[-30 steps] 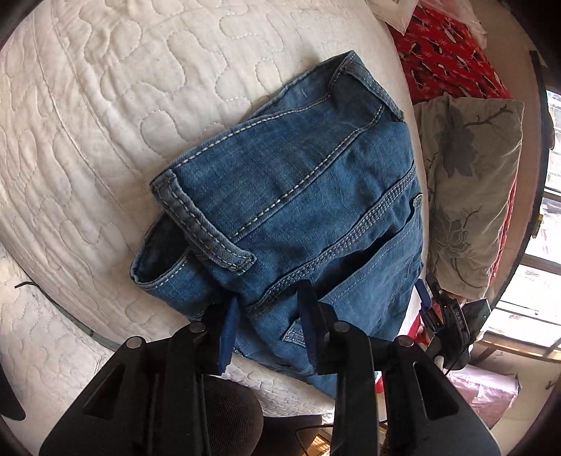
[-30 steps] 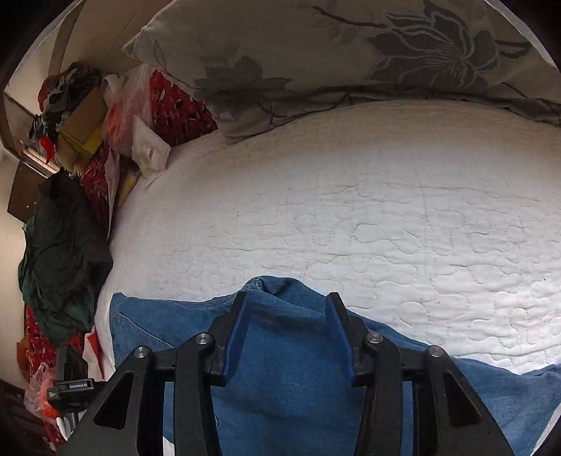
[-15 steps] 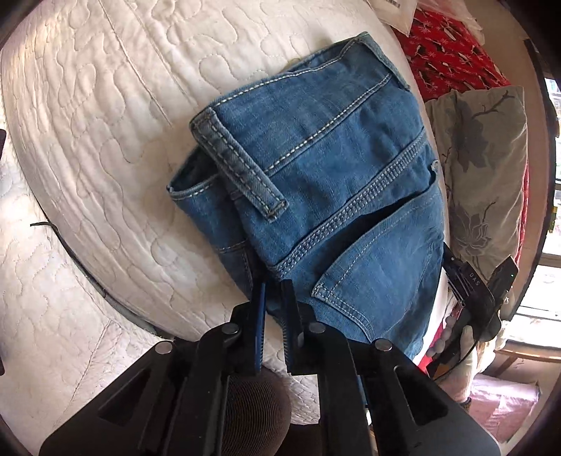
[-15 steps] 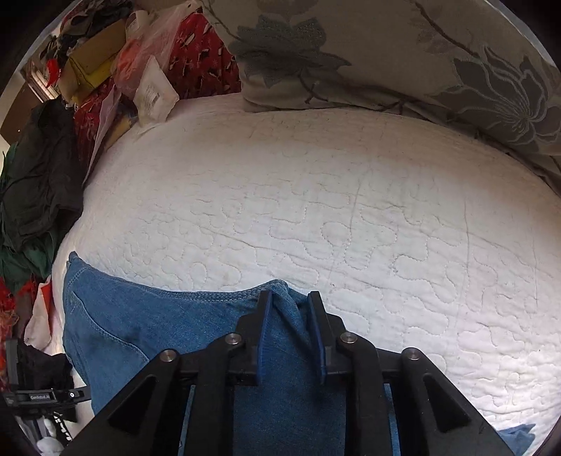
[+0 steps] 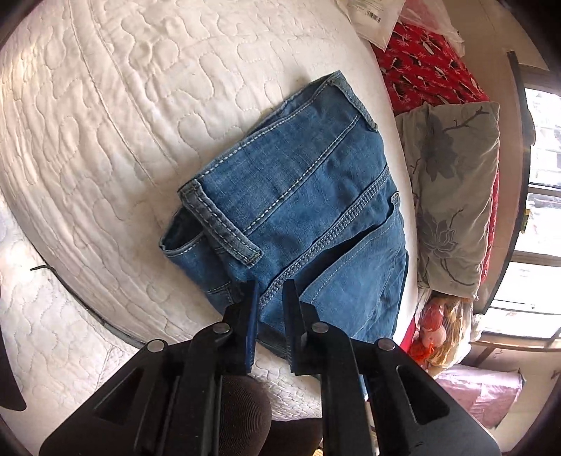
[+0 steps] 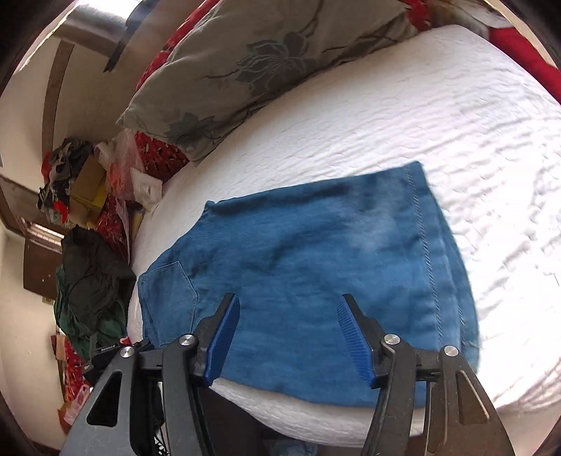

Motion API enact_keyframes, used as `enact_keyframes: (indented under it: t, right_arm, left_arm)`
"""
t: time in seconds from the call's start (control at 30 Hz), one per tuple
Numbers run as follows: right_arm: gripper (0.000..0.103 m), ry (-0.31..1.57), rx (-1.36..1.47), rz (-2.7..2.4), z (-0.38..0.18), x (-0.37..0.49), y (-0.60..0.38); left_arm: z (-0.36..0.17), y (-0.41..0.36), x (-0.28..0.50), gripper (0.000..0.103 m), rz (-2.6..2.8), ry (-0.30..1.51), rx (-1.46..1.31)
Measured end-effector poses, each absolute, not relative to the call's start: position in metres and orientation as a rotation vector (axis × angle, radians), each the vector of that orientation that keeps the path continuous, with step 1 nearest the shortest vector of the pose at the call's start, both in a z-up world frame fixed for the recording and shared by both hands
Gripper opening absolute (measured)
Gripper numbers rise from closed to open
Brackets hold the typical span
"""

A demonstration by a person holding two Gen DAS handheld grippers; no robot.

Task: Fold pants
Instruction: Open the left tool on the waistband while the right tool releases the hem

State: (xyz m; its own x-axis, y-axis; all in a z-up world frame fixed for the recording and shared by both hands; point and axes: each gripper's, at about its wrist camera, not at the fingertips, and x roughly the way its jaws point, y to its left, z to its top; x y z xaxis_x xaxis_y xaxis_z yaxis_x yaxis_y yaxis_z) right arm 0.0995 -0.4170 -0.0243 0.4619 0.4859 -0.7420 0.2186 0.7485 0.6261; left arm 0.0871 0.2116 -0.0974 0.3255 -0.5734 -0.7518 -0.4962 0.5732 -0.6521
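Near the bed's [image 5: 105, 115] front edge lie the folded pants [image 5: 301, 217], long axis running away toward the pillow. Left tool [image 5: 270, 291], nearly together, touches their near hem; right tool [image 6: 287, 315] hovers apart above.

1 pair of jeans [image 5: 308, 224], folded. 1 floral pillow [image 5: 452, 196], 1 white quilt [image 5: 105, 105]. 2 grippers: left gripper [image 5: 271, 294], right gripper [image 6: 287, 326].

No lettering can be made out anywhere. Far ahead and right of the left gripper [image 5: 271, 298], a white packet [image 5: 371, 15] carries a barcode label, its digits too small to read. Left of the right gripper [image 6: 289, 315], a white tag [image 6: 147, 189] shows blurred print.
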Motion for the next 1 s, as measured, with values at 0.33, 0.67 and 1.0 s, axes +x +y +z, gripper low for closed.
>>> enact_keyframes:
  t: [0.33,0.67,1.0]
  right_arm:
    - [0.066,1.170,0.988,-0.059,-0.094,0.029,-0.471]
    - [0.014,1.015,0.991,0.084,-0.081,0.037,-0.468]
    - [0.021,1.109,0.865,0.008,-0.097,0.042,-0.471]
  left_arm:
    - [-0.100,0.203,0.090,0.035,-0.013,1.355,-1.006]
    - [-0.091,0.176,0.088,0.040,0.010,1.434,-0.925]
    - [-0.114,0.186,0.070,0.041,0.039,1.484,-0.949]
